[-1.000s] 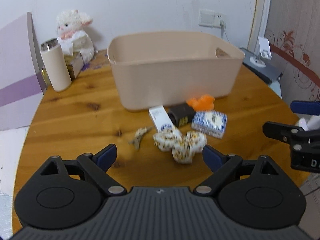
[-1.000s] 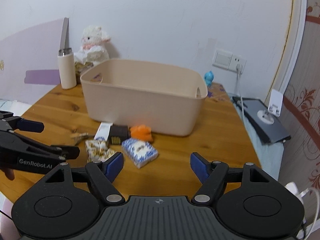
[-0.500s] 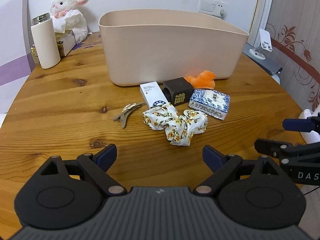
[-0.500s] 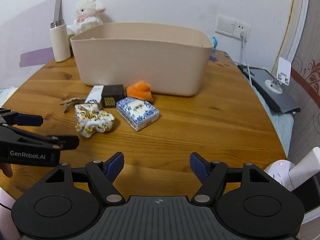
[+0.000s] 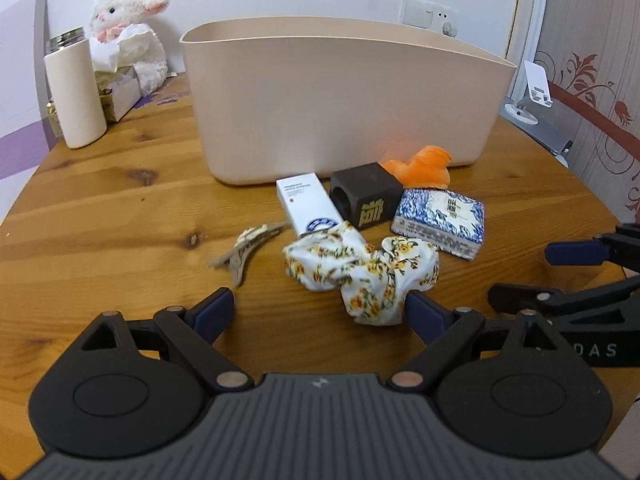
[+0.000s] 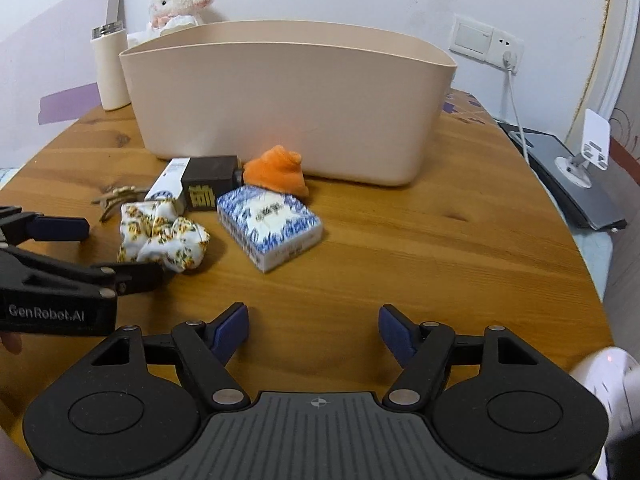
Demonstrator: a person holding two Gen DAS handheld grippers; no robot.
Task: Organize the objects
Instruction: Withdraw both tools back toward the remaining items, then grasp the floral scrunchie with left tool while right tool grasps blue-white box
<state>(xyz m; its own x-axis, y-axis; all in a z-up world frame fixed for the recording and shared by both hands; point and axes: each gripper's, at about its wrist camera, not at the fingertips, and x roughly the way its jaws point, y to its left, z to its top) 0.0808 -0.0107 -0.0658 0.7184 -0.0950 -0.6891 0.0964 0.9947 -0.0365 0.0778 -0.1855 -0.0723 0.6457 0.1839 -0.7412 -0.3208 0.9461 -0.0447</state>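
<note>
**Q:** Left wrist view first, biggest thing down: what lies where?

**A:** A tall beige plastic bin (image 5: 344, 108) stands toward the far edge of the round wooden tabletop (image 5: 112, 208), its long side facing both grippers. Against its near wall sit the loose items. A blue-and-white patterned tissue pack (image 5: 439, 222) lies flat, long axis slanting toward the tabletop's right edge. A white floral fabric scrunchie (image 5: 360, 270), stretched left to right, lies nearest the near edge.

**Q:** Which gripper is nearer which?

**A:** The left gripper (image 5: 320, 312) has its jaws spread wide and empty; the scrunchie lies just ahead, toward its right finger (image 5: 424, 312). The right gripper (image 6: 314, 330) is also parted and empty, with the tissue pack ahead and to its left, well apart.

**Q:** So the next move?

**A:** Probably left takes the scrunchie, closing across its short width.
</note>
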